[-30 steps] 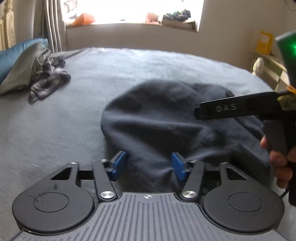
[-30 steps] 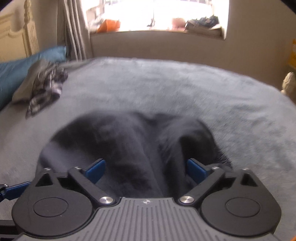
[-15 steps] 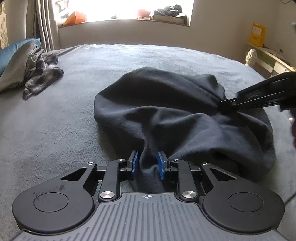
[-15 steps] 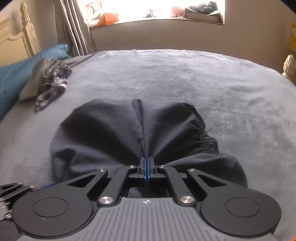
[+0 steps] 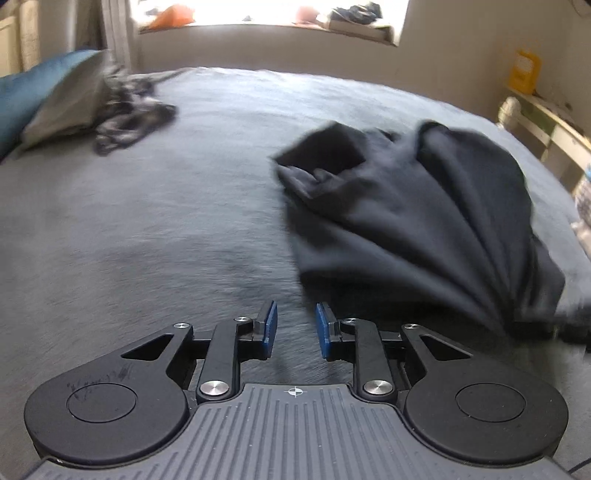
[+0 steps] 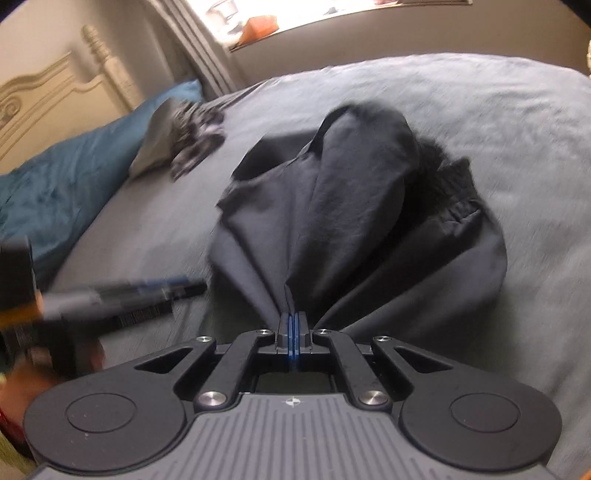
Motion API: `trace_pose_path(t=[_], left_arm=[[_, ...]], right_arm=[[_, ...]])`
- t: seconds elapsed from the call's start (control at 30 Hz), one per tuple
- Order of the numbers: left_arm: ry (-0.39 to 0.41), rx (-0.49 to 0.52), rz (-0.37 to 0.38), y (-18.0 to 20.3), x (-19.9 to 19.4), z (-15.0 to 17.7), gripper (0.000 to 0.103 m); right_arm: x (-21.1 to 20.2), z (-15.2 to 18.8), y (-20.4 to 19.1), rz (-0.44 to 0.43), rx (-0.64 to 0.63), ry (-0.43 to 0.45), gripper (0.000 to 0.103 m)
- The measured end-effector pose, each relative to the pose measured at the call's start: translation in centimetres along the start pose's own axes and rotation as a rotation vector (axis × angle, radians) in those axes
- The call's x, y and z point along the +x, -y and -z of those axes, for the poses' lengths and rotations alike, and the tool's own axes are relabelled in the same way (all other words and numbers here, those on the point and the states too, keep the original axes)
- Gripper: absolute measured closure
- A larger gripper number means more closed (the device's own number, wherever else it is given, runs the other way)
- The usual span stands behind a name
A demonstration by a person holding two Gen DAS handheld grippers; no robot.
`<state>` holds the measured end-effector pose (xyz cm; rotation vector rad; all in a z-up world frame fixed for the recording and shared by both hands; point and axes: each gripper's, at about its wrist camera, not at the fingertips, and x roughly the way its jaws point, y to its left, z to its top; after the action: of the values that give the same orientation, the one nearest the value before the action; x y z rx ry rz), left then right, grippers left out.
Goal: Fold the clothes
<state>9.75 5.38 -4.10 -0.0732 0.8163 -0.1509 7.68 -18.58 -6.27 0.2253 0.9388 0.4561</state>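
Note:
A dark grey garment (image 5: 424,221) lies bunched on the grey bed cover (image 5: 147,229), to the right of and beyond my left gripper (image 5: 295,328). The left jaws stand a little apart and are opening, with only bed cover between the blue pads. In the right wrist view the garment (image 6: 351,203) fans out in folds from my right gripper (image 6: 291,332), which is shut on a gathered edge of the cloth. The left gripper's fingers (image 6: 147,291) show blurred at the left, apart from the garment.
A patterned heap of clothes (image 5: 129,118) and a grey piece (image 5: 62,107) lie at the far left against a blue pillow (image 6: 74,177). A cream headboard (image 6: 55,92) stands behind. A windowsill (image 5: 258,26) runs along the back, and a shelf (image 5: 546,114) stands right.
The left gripper closed on the garment's near edge, then let go and moved left off it. The right gripper shut on the garment and pulled it into a bunch.

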Motion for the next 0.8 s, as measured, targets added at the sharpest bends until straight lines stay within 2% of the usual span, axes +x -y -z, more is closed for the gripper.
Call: trace_pose_path(t=[0.1, 0.17, 0.2, 0.27, 0.37, 0.4, 0.5, 0.57, 0.6, 0.67, 0.7, 0.8], left_arm=[[0.054, -0.051, 0.01, -0.4, -1.9, -0.6, 0.071], [0.071, -0.051, 0.046, 0.5, -2.6, -1.2, 0.056], [0.07, -0.042, 0.074, 1.2, -2.6, -1.6, 0.051], [0.07, -0.022, 0.134, 2.9, -2.6, -2.2, 0.033], [0.06, 0.039, 0.21, 6.1, -2.3, -2.3, 0.018], [0.05, 0.067, 0.226, 7.1, -2.0, -2.2, 0.016], [0.027, 0.15, 0.212, 9.7, -0.5, -1.2, 0.016], [0.0, 0.182, 0.171, 10.6, 0.9, -0.7, 0.026], [-0.021, 0.178, 0.156, 10.6, 1.5, -0.6, 0.028], [-0.059, 0.146, 0.137, 10.1, 2.4, -0.4, 0.04], [-0.069, 0.118, 0.135, 9.6, 2.6, -0.4, 0.042], [-0.085, 0.077, 0.123, 8.3, 2.8, 0.0, 0.048]], right_arm=[[0.0, 1.7, -0.4, -0.045, 0.009, -0.017, 0.102], [0.0, 2.6, -0.9, -0.07, 0.0, -0.027, 0.102], [-0.1, 3.1, -1.3, -0.081, -0.014, -0.032, 0.102], [-0.1, 4.1, -2.0, -0.106, -0.041, -0.049, 0.102], [-0.2, 5.6, -3.1, -0.128, -0.084, -0.072, 0.102], [-0.2, 5.9, -3.3, -0.125, -0.097, -0.078, 0.102], [-0.6, 6.6, -3.5, -0.106, -0.13, -0.1, 0.099], [-1.5, 6.7, -2.9, -0.094, -0.128, -0.106, 0.094], [-2.0, 6.7, -2.5, -0.088, -0.127, -0.105, 0.089], [-3.7, 6.6, -1.4, -0.078, -0.126, -0.083, 0.078], [-4.7, 6.6, -0.8, -0.074, -0.126, -0.069, 0.072], [-7.2, 5.1, 1.1, -0.051, -0.119, -0.001, 0.061]])
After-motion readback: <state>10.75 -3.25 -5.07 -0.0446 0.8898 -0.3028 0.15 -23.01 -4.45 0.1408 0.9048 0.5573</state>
